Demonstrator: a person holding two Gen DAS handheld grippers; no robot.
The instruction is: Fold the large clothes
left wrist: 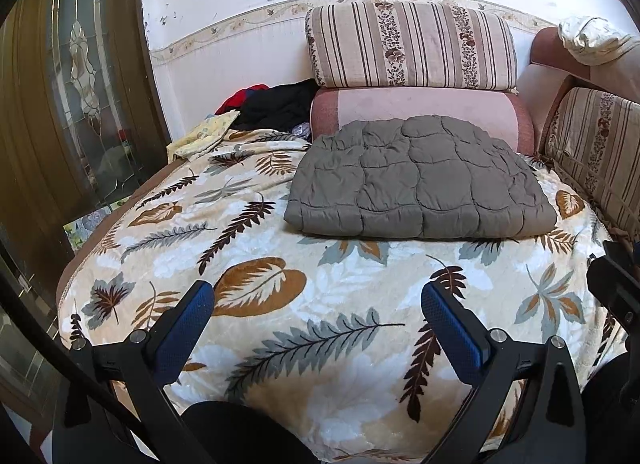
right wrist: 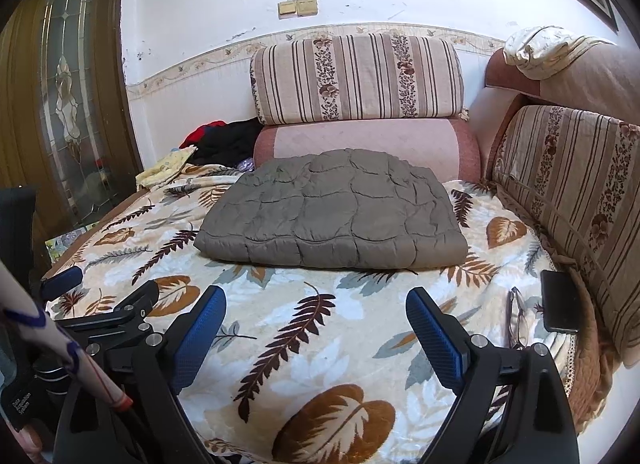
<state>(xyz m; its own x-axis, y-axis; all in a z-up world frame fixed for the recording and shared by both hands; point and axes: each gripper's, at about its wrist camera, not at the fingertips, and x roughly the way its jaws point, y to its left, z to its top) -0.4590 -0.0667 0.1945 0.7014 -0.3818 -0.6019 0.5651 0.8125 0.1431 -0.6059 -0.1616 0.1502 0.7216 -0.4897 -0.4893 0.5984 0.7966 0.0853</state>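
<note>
My left gripper (left wrist: 318, 306) and right gripper (right wrist: 316, 312) both gape wide, empty. The folded grey quilted jacket (right wrist: 332, 212) lies ahead on the leaf-print blanket (right wrist: 280, 328); glasses (right wrist: 518, 320) and phone (right wrist: 560, 302) sit right.

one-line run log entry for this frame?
left claw open, empty | right claw open, empty | grey quilted garment folded, flat on leaf blanket | claws short of garment, no contact

Leaf-patterned bed cover (left wrist: 328, 288), folded grey quilted garment (left wrist: 420, 180) on it, glasses (right wrist: 518, 318), phone (right wrist: 560, 302)
</note>
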